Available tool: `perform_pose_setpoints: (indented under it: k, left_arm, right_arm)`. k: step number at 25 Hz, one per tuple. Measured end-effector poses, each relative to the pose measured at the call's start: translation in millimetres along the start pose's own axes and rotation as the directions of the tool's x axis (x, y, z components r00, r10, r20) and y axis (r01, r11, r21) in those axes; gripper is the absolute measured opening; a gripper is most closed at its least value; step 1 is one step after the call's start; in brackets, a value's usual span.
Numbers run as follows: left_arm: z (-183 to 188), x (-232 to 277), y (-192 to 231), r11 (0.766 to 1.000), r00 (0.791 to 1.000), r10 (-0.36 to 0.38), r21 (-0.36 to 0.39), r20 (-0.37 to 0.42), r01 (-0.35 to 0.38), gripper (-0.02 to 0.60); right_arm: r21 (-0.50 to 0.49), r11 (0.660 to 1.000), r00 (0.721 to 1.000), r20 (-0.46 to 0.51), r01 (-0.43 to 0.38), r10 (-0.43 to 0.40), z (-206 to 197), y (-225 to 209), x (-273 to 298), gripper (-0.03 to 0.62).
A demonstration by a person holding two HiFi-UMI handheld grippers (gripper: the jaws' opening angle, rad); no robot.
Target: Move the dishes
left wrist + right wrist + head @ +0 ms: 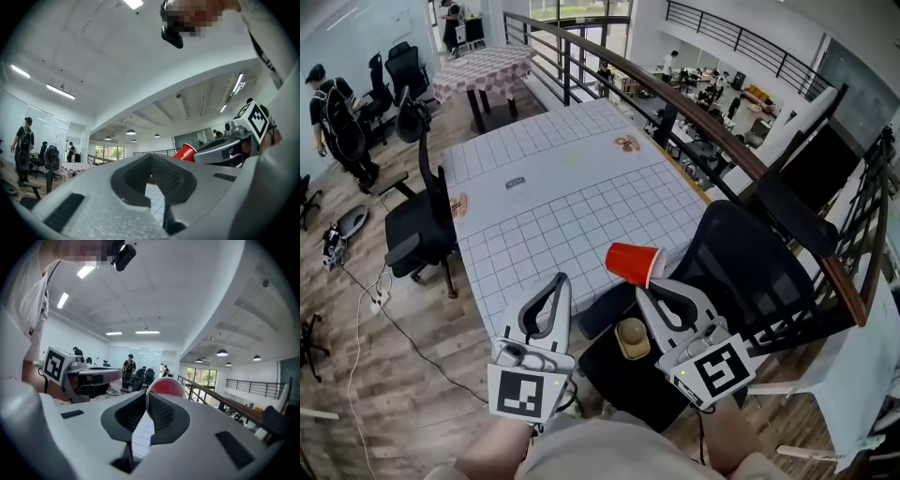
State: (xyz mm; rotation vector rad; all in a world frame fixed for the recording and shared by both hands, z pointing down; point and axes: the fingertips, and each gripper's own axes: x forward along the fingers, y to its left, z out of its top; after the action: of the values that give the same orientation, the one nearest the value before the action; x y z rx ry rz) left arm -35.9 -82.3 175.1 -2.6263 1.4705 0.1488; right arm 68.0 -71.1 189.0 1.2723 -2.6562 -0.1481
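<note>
A red plastic cup [633, 262] hangs tipped on its side over the near edge of the white grid-patterned table [572, 202]. My right gripper [650, 287] is shut on its rim; in the right gripper view the white rim of the cup [164, 386] sits pinched between the jaws of that gripper [145, 414]. My left gripper [559, 284] is held beside it to the left, shut with nothing in it. In the left gripper view the jaws of the left gripper [153, 171] meet, and the cup [186, 152] shows to their right.
A small beige cup [632, 337] stands on a black surface [647, 389] just below the grippers, next to a dark flat tray [602, 311]. A black office chair [755, 272] is at the right, another chair [422, 230] at the table's left. A railing [712, 127] runs behind.
</note>
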Motion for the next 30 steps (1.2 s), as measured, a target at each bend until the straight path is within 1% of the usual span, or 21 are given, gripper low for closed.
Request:
perform_pose_setpoints:
  k: [2,3,6,9,11,13,16,22,26,30]
  left_arm:
    - [-2,20,-8,1.000,1.000,0.011,-0.003,-0.028,-0.011,0.014]
    - [-9,24,-4,1.000,0.999,0.016,-0.002,-0.038,-0.016,0.014]
    - [-35,19,25,1.000,0.998,0.025,0.005,-0.064,-0.025,0.014]
    - [-42,17,38,0.999,0.995,0.039,0.005,-0.092,-0.039,0.014]
    - [-53,13,48,0.999,0.993,0.052,0.008,-0.109,-0.051,0.014]
    - [-79,3,73,0.998,0.991,0.066,0.020,-0.120,-0.065,0.014]
    - [-116,-5,105,0.994,0.988,0.095,0.062,-0.119,-0.088,0.014]
    - [-164,2,119,0.992,0.983,0.123,0.044,-0.139,-0.118,0.014]
    - [-194,6,128,0.994,0.981,0.112,0.037,-0.161,-0.107,0.014]
    - [-225,6,138,0.992,0.973,0.125,0.026,-0.194,-0.122,0.014]
  right_arm:
    - [-0.050,0.999,0.999,-0.050,-0.019,0.016,-2,-25,3,0.032]
    - [-0.067,0.997,0.996,-0.082,-0.031,0.025,-8,-29,12,0.032]
    - [-0.145,0.986,0.981,-0.187,-0.082,0.054,-30,-17,51,0.032]
    - [-0.211,0.964,0.949,-0.302,-0.161,0.093,-38,-12,71,0.032]
    - [-0.228,0.949,0.918,-0.378,-0.219,0.121,-51,-5,87,0.032]
    - [-0.246,0.932,0.886,-0.443,-0.268,0.138,-77,14,117,0.032]
    - [-0.267,0.903,0.839,-0.520,-0.336,0.159,-112,35,158,0.032]
    - [-0.250,0.844,0.730,-0.648,-0.474,0.218,-163,53,195,0.032]
    - [-0.209,0.823,0.652,-0.720,-0.528,0.236,-210,63,214,0.032]
    - [-0.183,0.811,0.586,-0.778,-0.556,0.226,-258,69,226,0.032]
